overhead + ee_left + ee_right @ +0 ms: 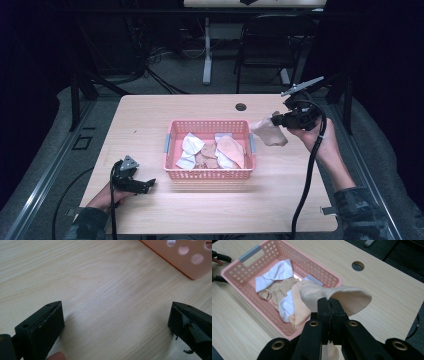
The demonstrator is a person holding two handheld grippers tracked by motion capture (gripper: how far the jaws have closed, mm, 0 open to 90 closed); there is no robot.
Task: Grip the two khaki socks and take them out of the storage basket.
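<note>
1. The right gripper (276, 119) is clamped on a beige sock (270, 134), holding it in the air just right of the basket (210, 174).
2. In the right gripper view, the sock (342, 298) drapes over the closed jaws, above the table (387, 295).
3. The basket (235, 268) holds white and beige socks.
4. The left gripper (149, 184) rests on the table (150, 115), left of the basket, jaws spread wide with nothing between them.
</note>
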